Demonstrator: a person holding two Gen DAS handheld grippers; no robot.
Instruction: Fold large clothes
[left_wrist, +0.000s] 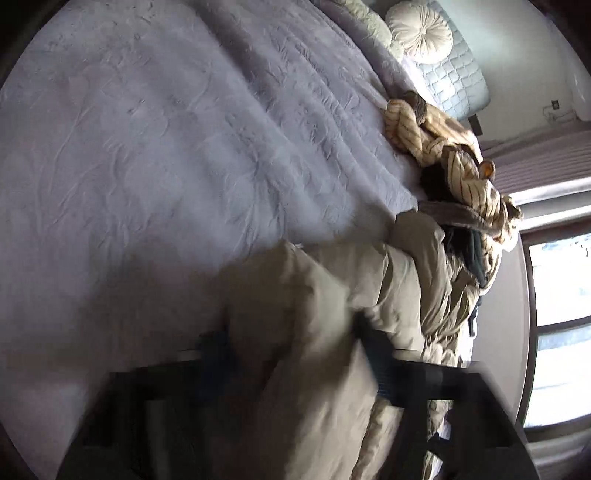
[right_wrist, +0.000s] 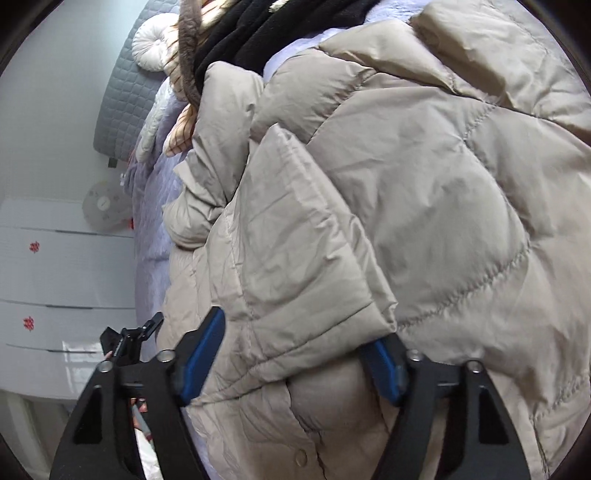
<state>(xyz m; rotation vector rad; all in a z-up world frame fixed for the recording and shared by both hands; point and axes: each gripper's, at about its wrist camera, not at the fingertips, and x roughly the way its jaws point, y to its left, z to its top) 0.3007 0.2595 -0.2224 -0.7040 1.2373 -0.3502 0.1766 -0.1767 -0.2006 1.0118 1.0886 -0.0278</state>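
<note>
The beige puffer coat (right_wrist: 369, 221) lies bunched on the lavender bedspread (left_wrist: 166, 147), near the bed edge. The right gripper (right_wrist: 295, 354) straddles a folded coat panel; its blue pads (right_wrist: 205, 354) flank the fabric with a visible gap, so the jaws stand released. The left gripper (left_wrist: 295, 354) is motion-blurred; coat fabric sits between its fingers, grip state cannot be told. Farther along the bed lie a striped cream garment (left_wrist: 443, 147), black clothing (right_wrist: 240, 33) and a round white cushion (left_wrist: 421, 31).

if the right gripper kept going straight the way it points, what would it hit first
The beige puffer coat. A quilted fold of it already sits between the right gripper jaws, so it would likely press straight into the padding.
</note>
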